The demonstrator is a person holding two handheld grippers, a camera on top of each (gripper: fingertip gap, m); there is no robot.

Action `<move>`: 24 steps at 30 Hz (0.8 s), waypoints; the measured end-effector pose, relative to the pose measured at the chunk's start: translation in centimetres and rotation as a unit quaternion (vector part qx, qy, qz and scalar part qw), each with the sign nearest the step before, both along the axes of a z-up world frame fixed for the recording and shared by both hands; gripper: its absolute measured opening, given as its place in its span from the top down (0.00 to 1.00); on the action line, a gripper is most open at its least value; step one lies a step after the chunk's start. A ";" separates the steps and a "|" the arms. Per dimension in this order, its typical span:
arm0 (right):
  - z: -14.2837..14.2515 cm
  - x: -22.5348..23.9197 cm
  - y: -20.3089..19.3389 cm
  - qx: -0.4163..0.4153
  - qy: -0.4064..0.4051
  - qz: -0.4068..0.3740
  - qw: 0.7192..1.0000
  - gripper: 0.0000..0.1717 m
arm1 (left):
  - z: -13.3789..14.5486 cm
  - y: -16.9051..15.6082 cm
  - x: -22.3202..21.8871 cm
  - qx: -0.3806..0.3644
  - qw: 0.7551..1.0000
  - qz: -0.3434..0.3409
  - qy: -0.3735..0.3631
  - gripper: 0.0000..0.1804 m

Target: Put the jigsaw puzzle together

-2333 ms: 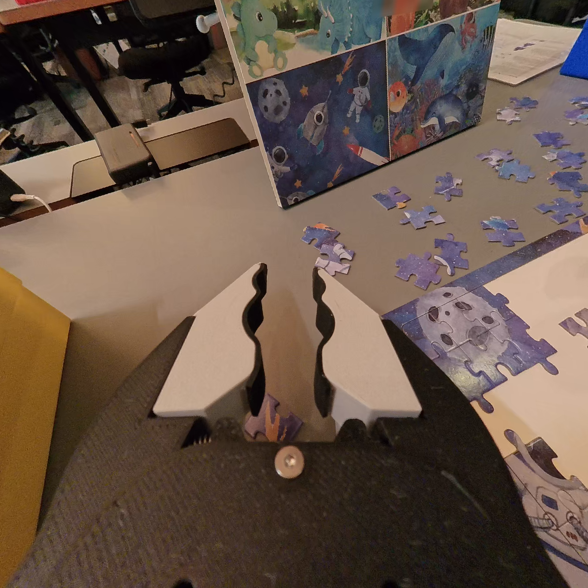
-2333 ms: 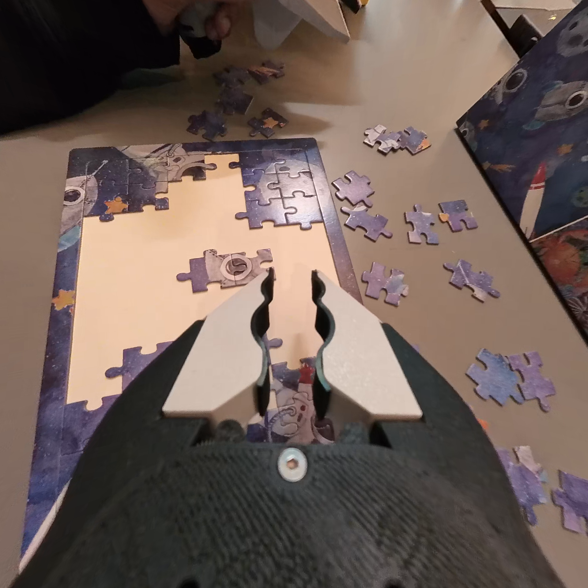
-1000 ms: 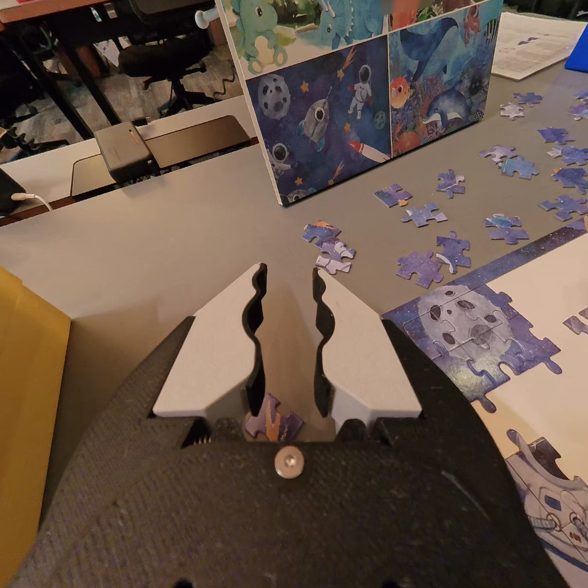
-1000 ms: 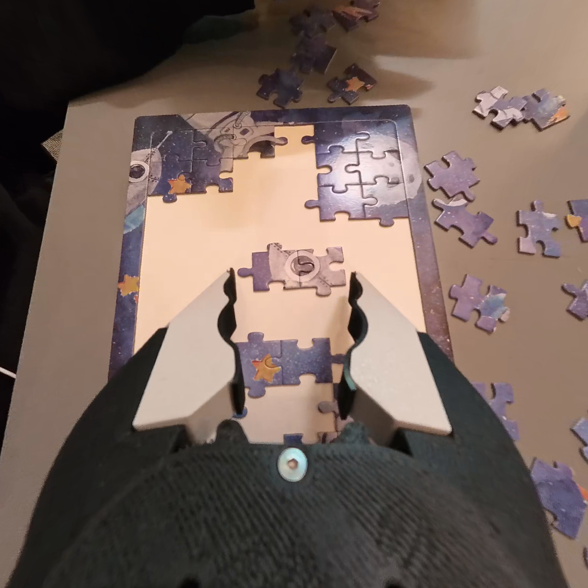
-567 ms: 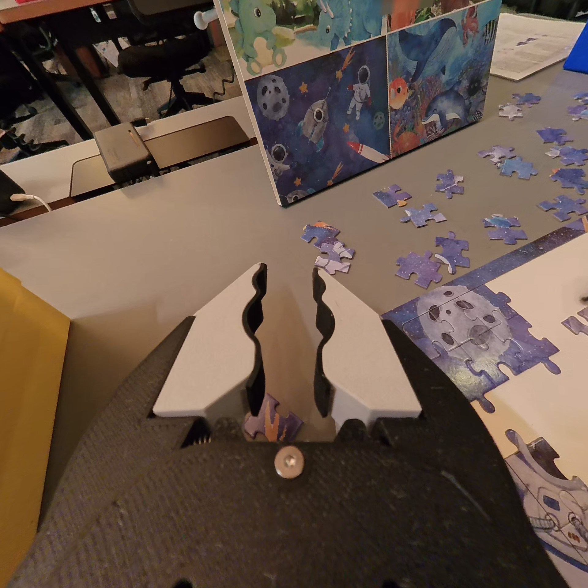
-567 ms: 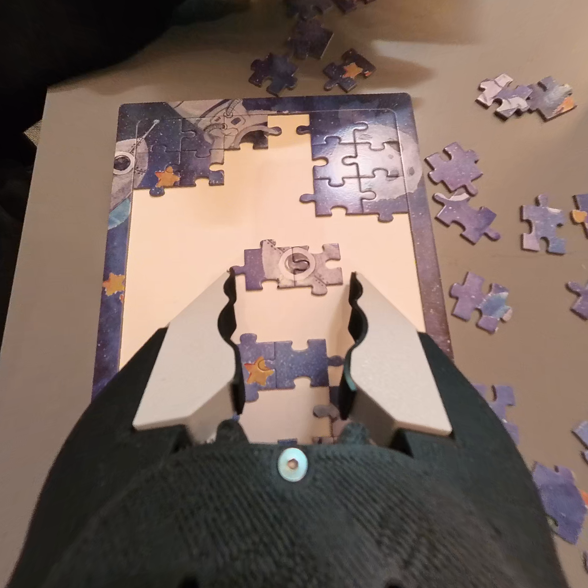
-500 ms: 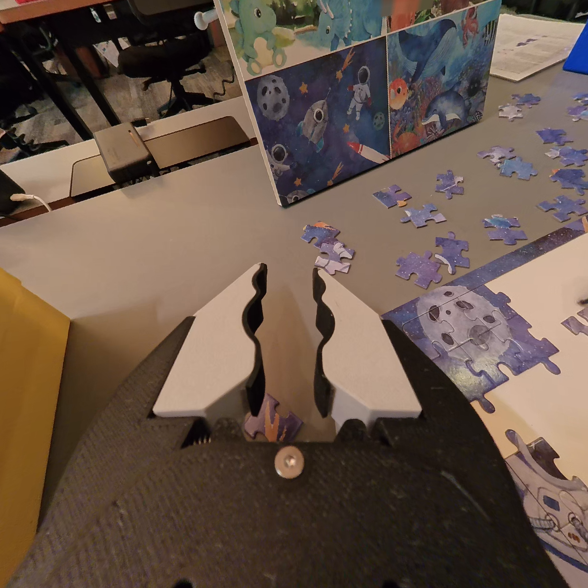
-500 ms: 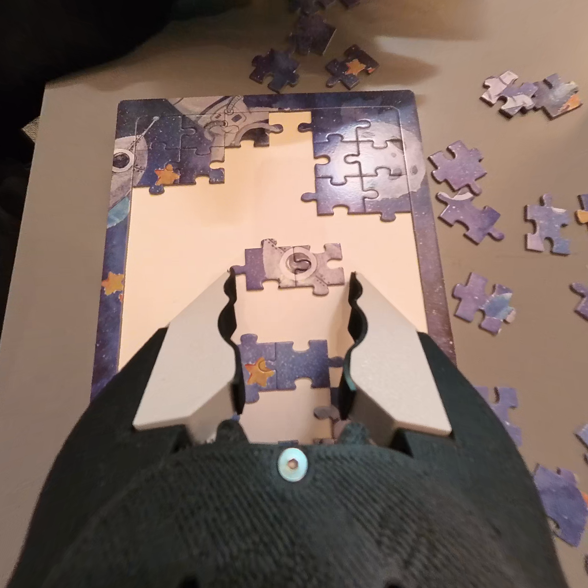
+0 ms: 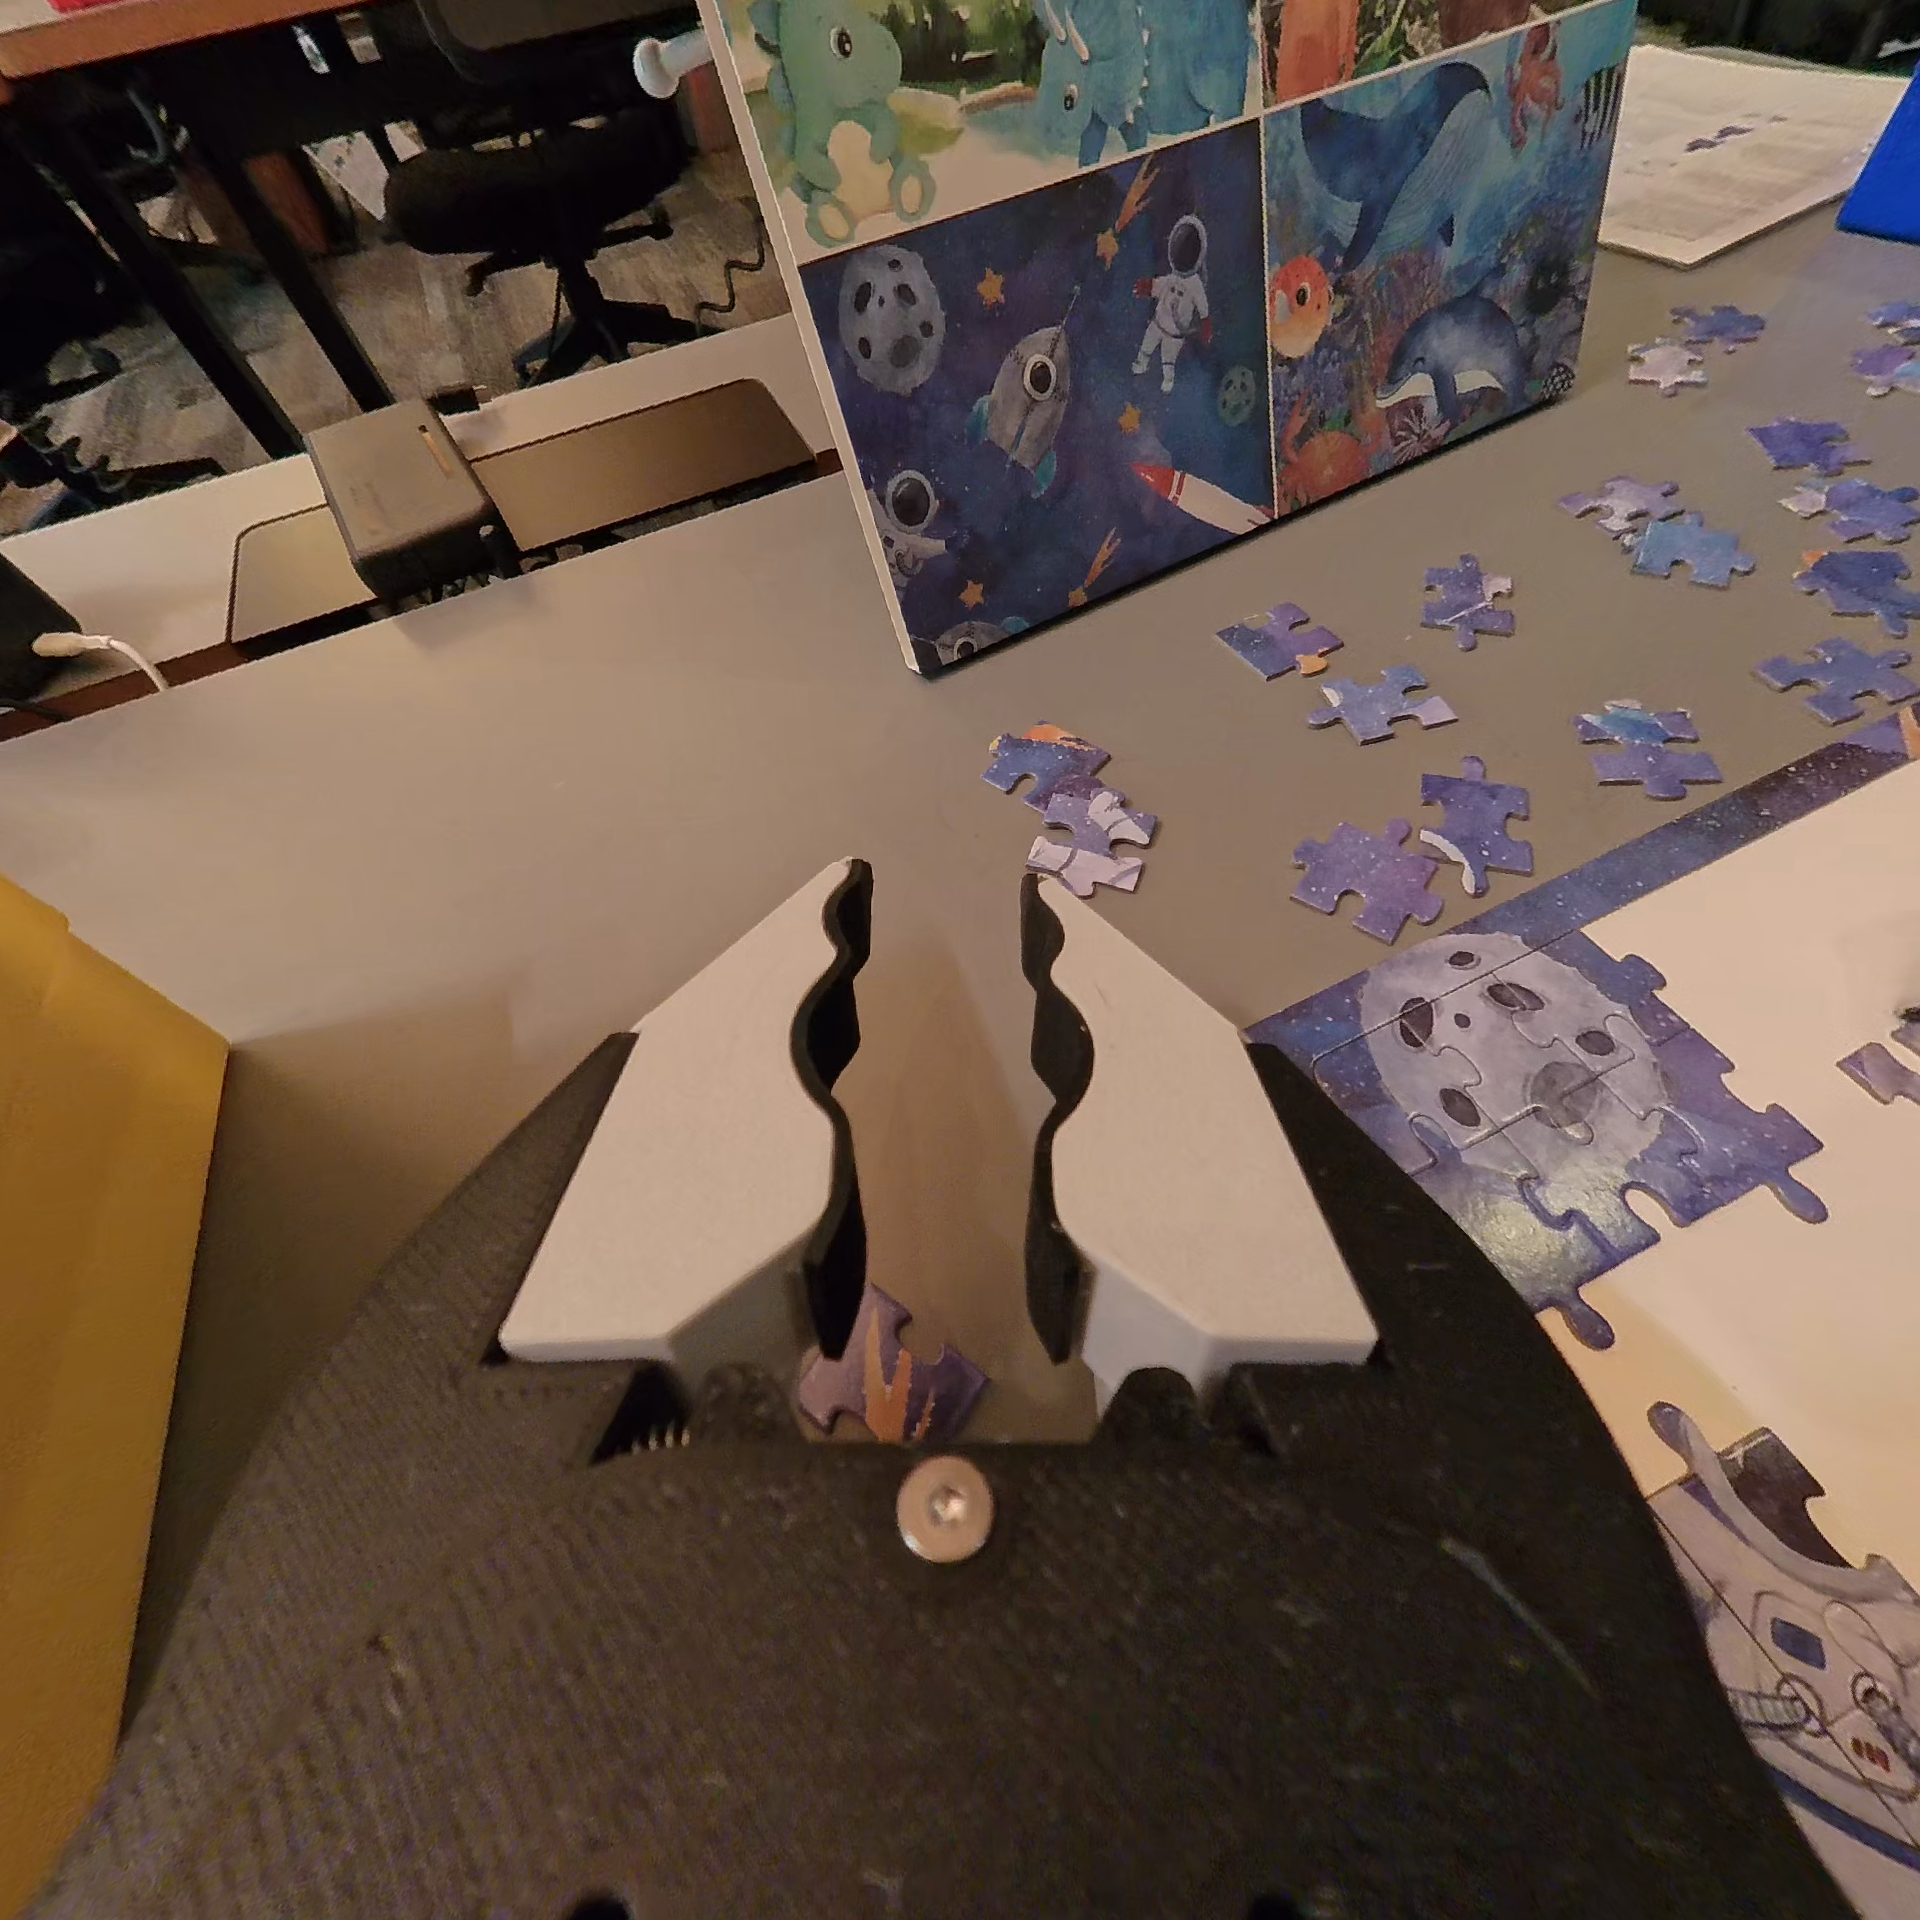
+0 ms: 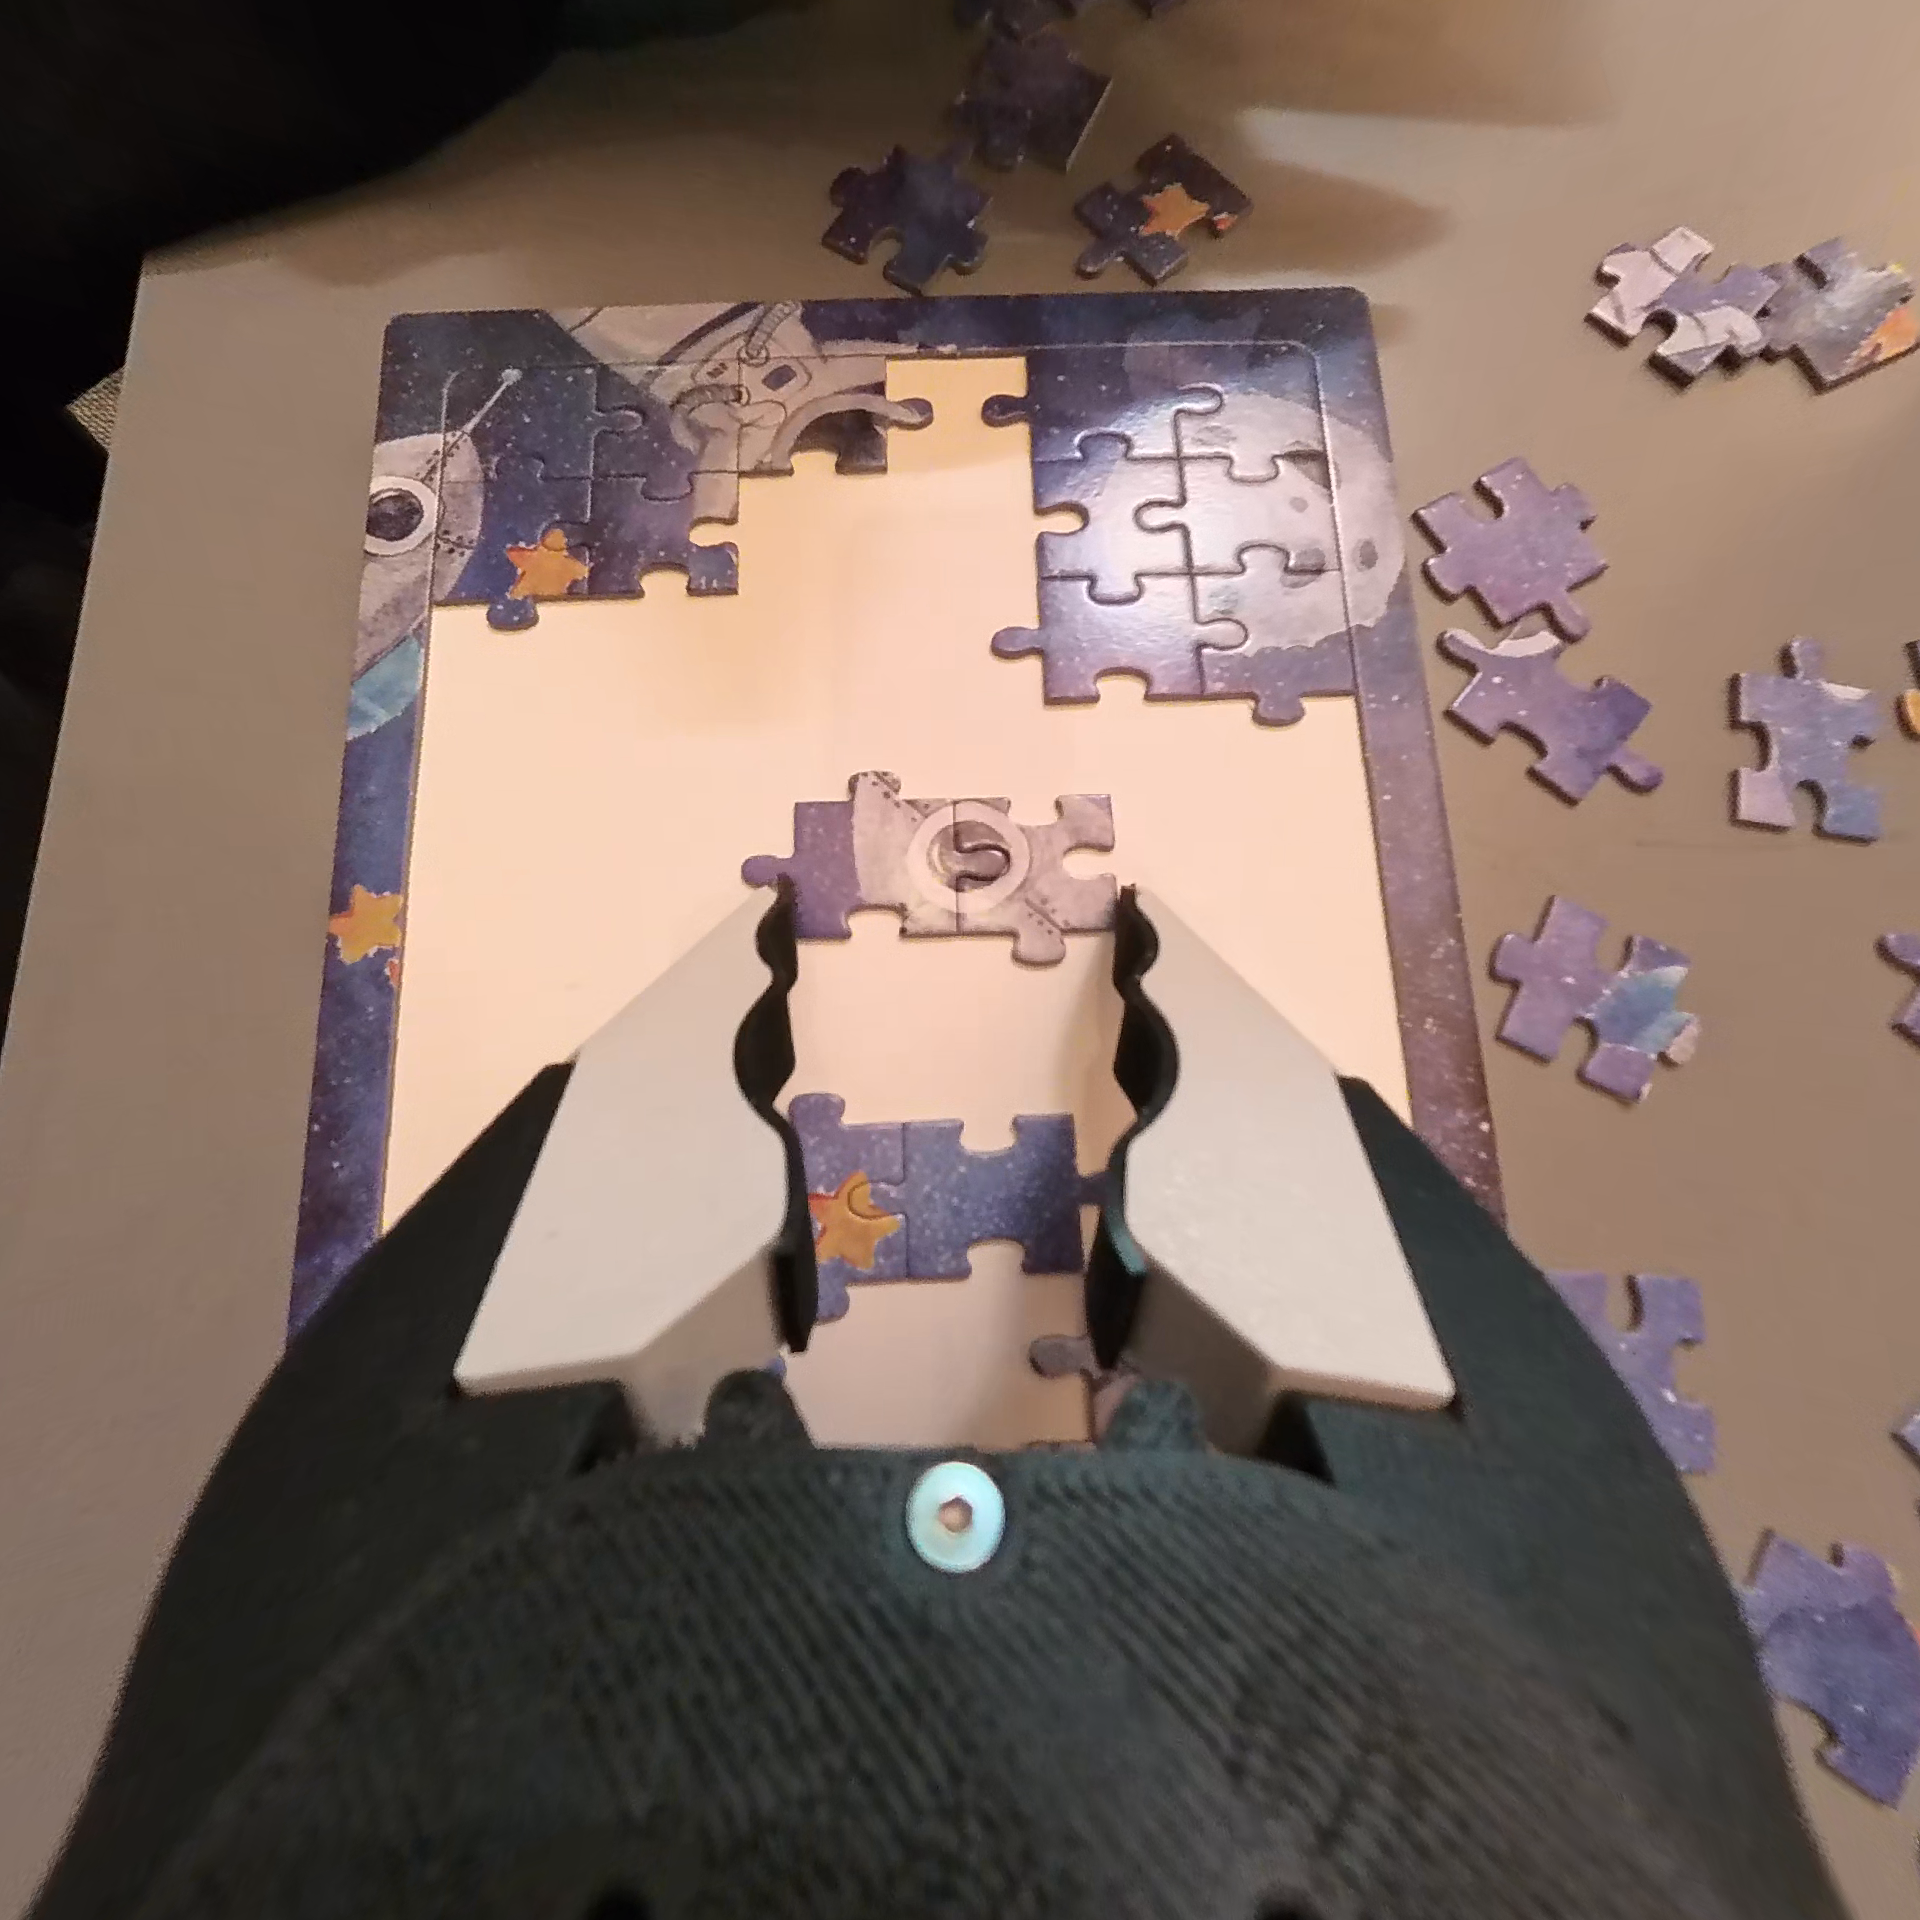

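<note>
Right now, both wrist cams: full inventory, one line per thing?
Puzzle tray: one, blue-purple border, cream base, on the table, partly filled.
Joined pair: two grey-purple pieces, tray centre, at the right tool's tips.
Star pair: two blue pieces, between the right fingers, lying on the tray.
Loose pieces: many, purple-blue, scattered on the table around the tray.
Puzzle box: one, space and sea pictures, standing upright.
Yellow object: one, at left edge.
Table: grey.
Left tool: fingers apart over bare table; a purple piece at their base.
Right tool: open, over tray.
</note>
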State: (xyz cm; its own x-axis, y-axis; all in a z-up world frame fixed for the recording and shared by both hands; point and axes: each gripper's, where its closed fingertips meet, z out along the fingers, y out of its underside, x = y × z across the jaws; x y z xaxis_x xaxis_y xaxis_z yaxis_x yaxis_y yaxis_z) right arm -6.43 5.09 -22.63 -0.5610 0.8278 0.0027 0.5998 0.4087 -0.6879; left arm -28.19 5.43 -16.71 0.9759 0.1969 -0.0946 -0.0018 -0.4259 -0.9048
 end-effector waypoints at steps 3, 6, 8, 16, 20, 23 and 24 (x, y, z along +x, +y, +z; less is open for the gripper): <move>0.0 0.0 0.0 0.001 0.000 0.000 1.000 0.65 | 0.0 0.0 0.0 0.000 1.000 0.000 0.000 0.85; 0.0 0.0 -0.1 0.001 -0.001 0.002 1.000 0.65 | 0.0 0.0 0.0 -0.001 1.000 0.000 0.000 0.85; 0.0 0.0 -0.1 0.001 0.000 0.002 1.000 0.65 | 0.0 0.0 0.0 -0.001 1.000 0.000 0.000 0.85; 0.3 0.0 -0.3 -0.003 0.005 0.005 1.000 0.65 | 0.0 0.0 0.0 -0.001 1.000 0.000 0.000 0.85; 0.4 0.0 -0.5 -0.005 0.006 0.007 1.000 0.65 | 0.0 0.0 0.0 -0.001 1.000 0.000 0.000 0.85; 0.4 0.0 -0.6 -0.005 0.005 0.009 1.000 0.65 | 0.0 0.0 0.0 -0.001 1.000 0.000 0.000 0.85; 0.4 0.0 -0.7 -0.005 0.005 0.010 1.000 0.65 | 0.0 0.0 0.0 -0.001 1.000 0.000 0.000 0.85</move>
